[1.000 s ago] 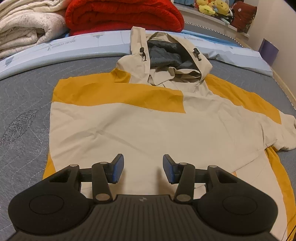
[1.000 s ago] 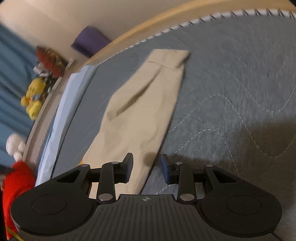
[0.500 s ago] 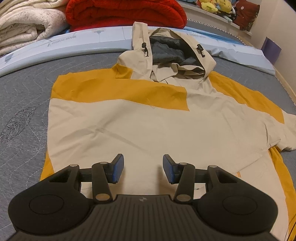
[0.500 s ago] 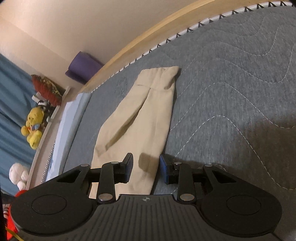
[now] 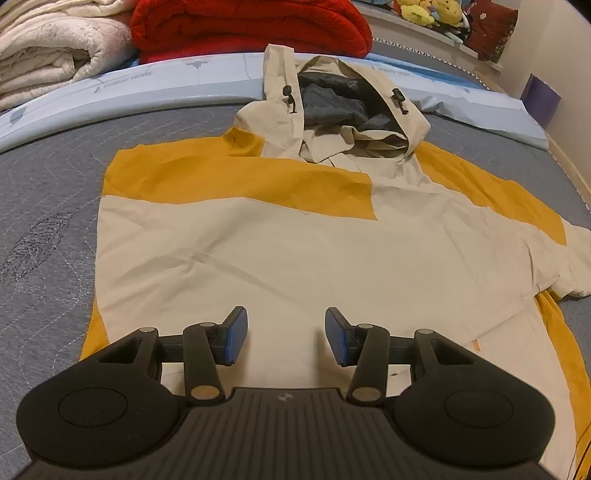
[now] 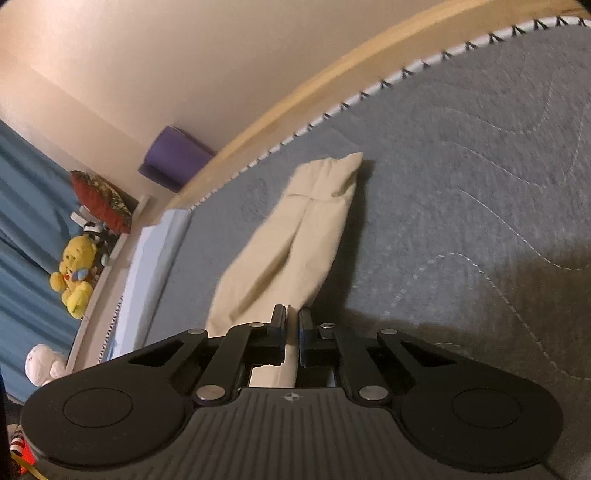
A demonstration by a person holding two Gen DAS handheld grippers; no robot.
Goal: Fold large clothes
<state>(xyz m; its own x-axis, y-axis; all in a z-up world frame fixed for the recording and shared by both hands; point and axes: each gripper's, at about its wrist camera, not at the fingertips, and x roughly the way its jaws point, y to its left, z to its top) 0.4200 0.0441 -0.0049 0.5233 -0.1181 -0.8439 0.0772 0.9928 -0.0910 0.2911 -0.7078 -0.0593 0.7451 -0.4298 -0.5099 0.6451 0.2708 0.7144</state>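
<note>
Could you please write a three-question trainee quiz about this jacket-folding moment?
1. True or false: the left hand-held gripper is clamped on the jacket.
2. What does the right hand-held gripper grip? A) red blanket B) beige sleeve C) yellow plush toy
3. Fill in: the jacket's hood points toward the folded ____ blanket.

Key
1. False: its jaws are open above the fabric.
2. B: its jaws have just been closing, and sleeve fabric is pinched between them.
3. red
</note>
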